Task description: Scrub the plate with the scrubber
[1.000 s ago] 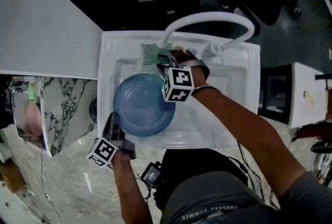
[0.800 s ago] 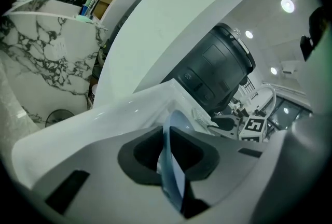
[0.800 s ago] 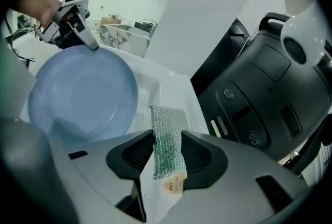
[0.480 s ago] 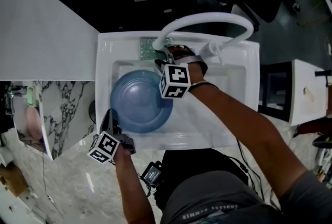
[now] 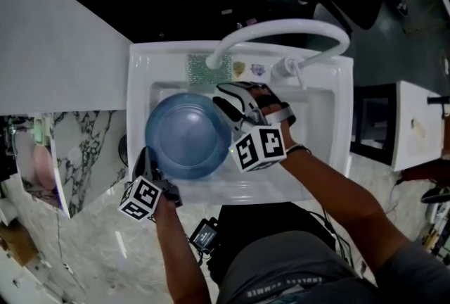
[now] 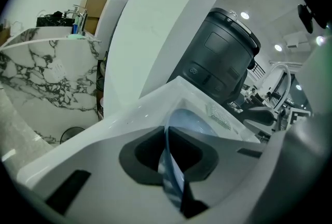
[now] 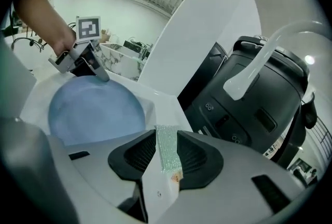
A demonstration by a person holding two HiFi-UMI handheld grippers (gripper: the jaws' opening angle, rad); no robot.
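Note:
The blue plate [image 5: 184, 135] lies in the white sink [image 5: 330, 112], tilted up at its near left side. My left gripper [image 5: 149, 160] is shut on that rim; its jaws have just been closing, and the rim [image 6: 171, 171] runs between the pads. The green sparkly scrubber [image 5: 209, 65] lies on the sink's back ledge. Over the plate's right edge my right gripper [image 5: 223, 98] stands open, apart from the scrubber; its jaws have just been closing with nothing in them. Along the right gripper's jaws, the scrubber [image 7: 167, 148] shows beyond them, the plate [image 7: 96, 109] at left.
A white curved faucet [image 5: 281, 27] arches over the back of the sink. A white panel [image 5: 56, 42] stands to the left, above a marble counter [image 5: 91, 225]. A dark bin [image 7: 249, 98] stands behind the sink.
My right gripper has drawn back from the scrubber at the back ledge, toward me and upward. The scrubber stays on the ledge. The plate has shifted a little left in my left gripper.

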